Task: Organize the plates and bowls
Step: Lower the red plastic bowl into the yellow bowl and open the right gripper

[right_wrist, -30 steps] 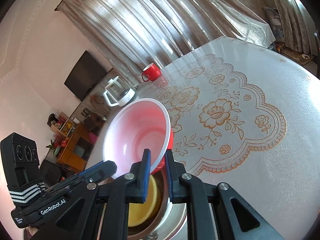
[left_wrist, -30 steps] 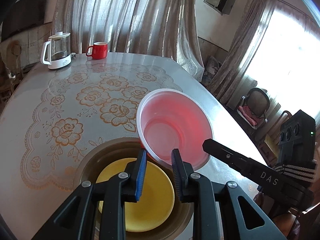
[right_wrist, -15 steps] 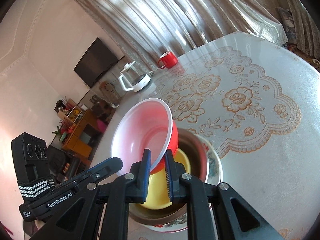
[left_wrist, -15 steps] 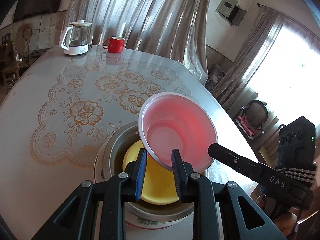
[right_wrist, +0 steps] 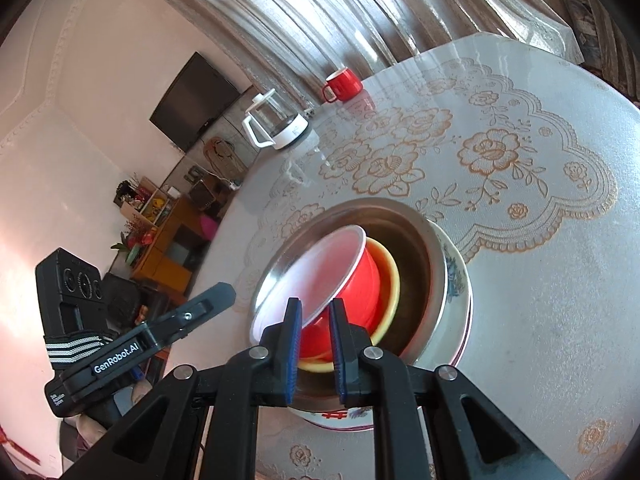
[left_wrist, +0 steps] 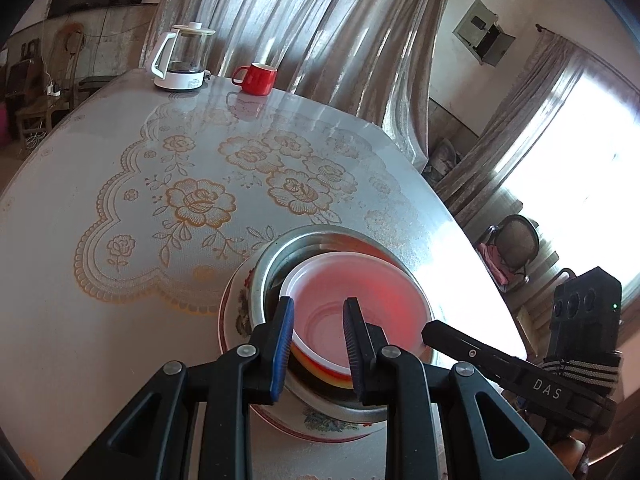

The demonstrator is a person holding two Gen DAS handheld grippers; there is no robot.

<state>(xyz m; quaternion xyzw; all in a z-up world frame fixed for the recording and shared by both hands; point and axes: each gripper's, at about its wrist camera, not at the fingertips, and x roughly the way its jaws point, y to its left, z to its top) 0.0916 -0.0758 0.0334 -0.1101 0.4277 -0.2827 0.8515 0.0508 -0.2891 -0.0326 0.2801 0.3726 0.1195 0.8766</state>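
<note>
Yellow bowl point(right_wrist: 390, 280): mostly covered by red bowl point(right_wrist: 356, 280); only a rim crescent shows. Flowered plate point(left_wrist: 232, 320): hidden under steel basin point(left_wrist: 264, 268) except its edge. Left tongs point(left_wrist: 318, 344): near rim of the red bowl masked behind them, contact unclear. Shelf clutter point(right_wrist: 140, 200): too small to identify.

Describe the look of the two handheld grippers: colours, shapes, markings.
Both are matte black plastic with triangular cut-out arms, silver pivot screws and blue ribbed finger pads. The right gripper reads "DAS"; the left gripper reads "GenRobot.AI". Each carries a black box with a white-striped strap.
</note>
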